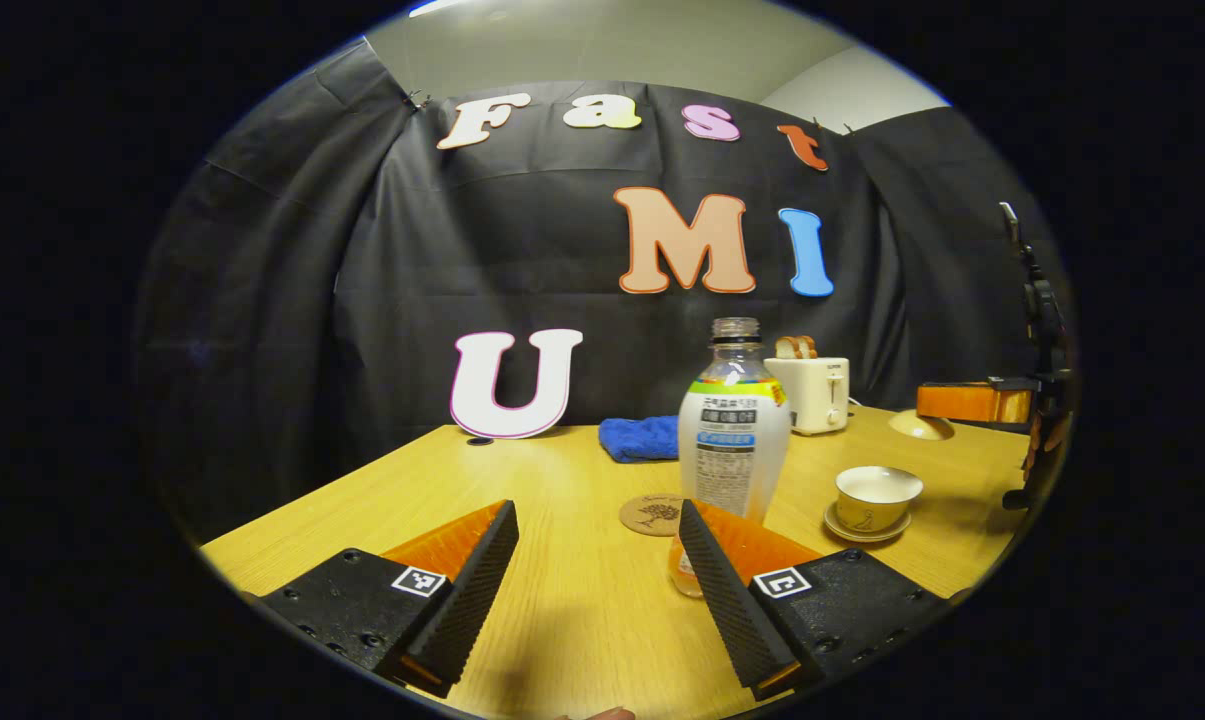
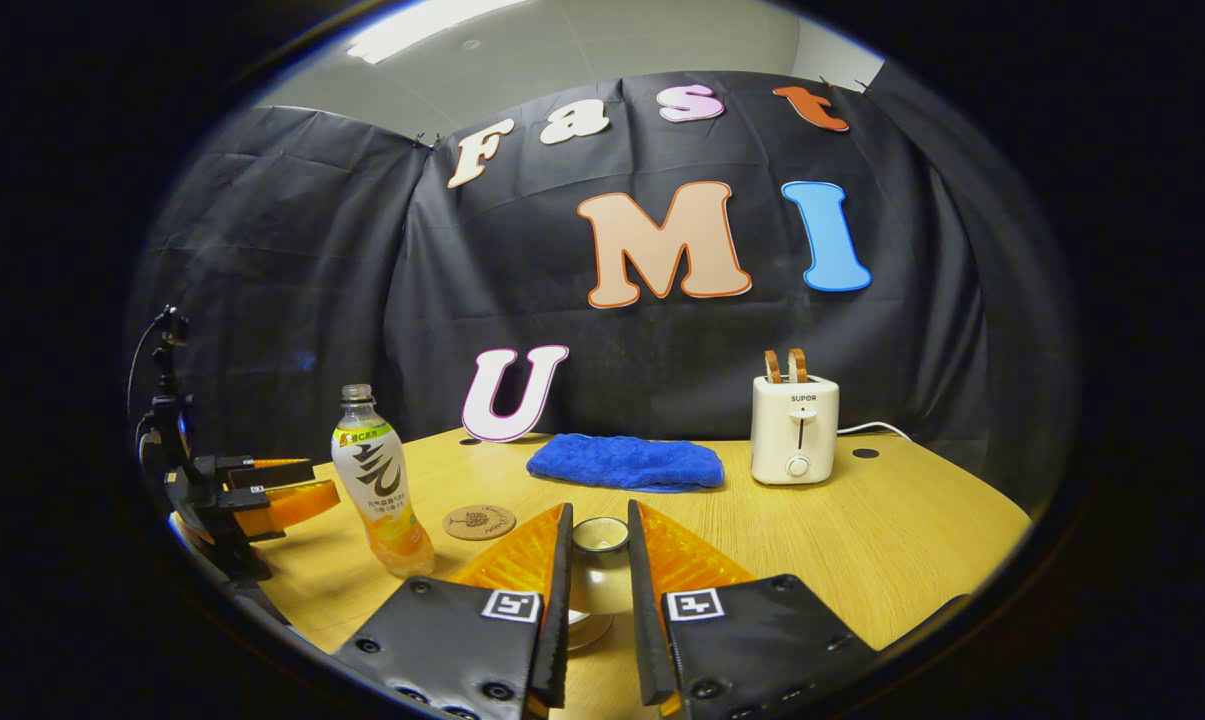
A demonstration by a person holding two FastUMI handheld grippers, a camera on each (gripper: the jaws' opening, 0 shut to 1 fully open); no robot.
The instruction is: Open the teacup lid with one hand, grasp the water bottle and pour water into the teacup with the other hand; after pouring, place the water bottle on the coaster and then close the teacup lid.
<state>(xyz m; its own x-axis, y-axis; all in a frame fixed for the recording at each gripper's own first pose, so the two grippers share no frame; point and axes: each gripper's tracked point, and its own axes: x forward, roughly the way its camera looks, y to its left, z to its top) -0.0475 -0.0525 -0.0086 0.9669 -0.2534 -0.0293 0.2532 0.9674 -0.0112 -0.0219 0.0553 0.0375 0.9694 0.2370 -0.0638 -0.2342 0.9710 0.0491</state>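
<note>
The right gripper (image 2: 598,575) grips the teacup lid (image 2: 599,537) between its fingers, while the left gripper (image 1: 598,560) hangs open beside the water bottle (image 1: 733,430).

Tool (image 1: 597,560): fingers spread wide, nothing held.
Water bottle (image 1: 734,430): upright, uncapped, just behind right finger.
Coaster (image 1: 652,514): ahead, beside bottle.
Teacup (image 1: 877,497): lidless, on saucer, farther right.
Counter (image 1: 582,610): wooden, below.
</note>
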